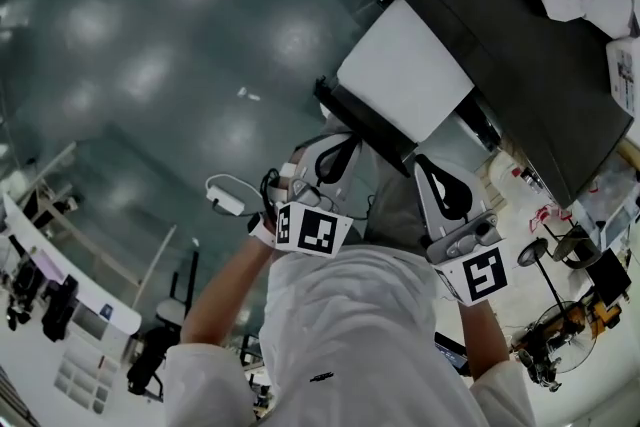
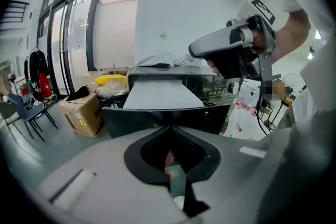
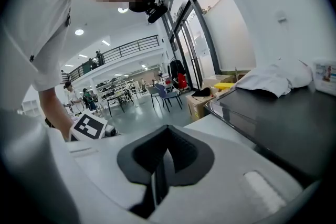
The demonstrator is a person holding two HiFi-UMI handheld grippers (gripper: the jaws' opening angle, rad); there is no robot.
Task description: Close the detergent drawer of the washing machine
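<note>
Left hand-held gripper and right hand-held gripper are pinched together, empty; detergent drawer, upper right, stands open, apparently not yet pushed.

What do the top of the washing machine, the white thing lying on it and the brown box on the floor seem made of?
Washing machine top: probably painted metal or plastic; dark, smooth, faint sheen.
White cloth: soft fabric; it lies in folds.
Brown box: cardboard; matt, with a yellow label.
</note>
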